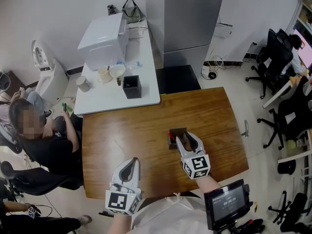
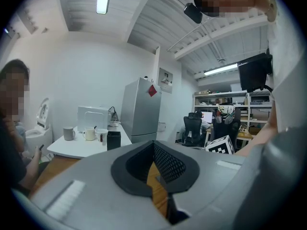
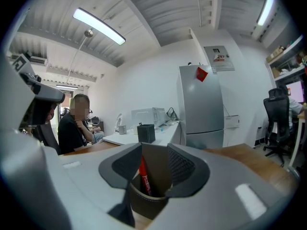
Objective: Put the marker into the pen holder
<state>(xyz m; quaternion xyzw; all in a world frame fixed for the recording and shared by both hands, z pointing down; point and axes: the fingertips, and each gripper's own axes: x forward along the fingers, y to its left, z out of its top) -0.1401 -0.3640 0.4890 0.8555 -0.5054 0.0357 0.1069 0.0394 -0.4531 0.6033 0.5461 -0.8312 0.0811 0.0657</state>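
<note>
On the brown wooden table (image 1: 122,135) stands a dark brown pen holder (image 1: 174,132), also seen close up as the pen holder (image 3: 146,202) in the right gripper view. A red marker (image 3: 143,175) stands inside it, leaning on its left wall; the marker (image 1: 171,137) shows as a red speck from the head view. My right gripper (image 1: 185,137) hangs just over the holder, and in its own view the right gripper (image 3: 154,153) is open, its pads apart on either side of the marker without touching it. My left gripper (image 1: 132,162) rests near the table's front edge, shut and holding nothing; the left gripper (image 2: 154,150) shows only table past its tips.
Behind the wooden table is a white table (image 1: 146,94) with a black box (image 1: 131,87), mugs (image 1: 104,74) and a white appliance (image 1: 103,37). A grey refrigerator (image 1: 192,18) stands behind it. A person (image 1: 46,135) sits at the left. Office chairs (image 1: 273,57) stand at the right.
</note>
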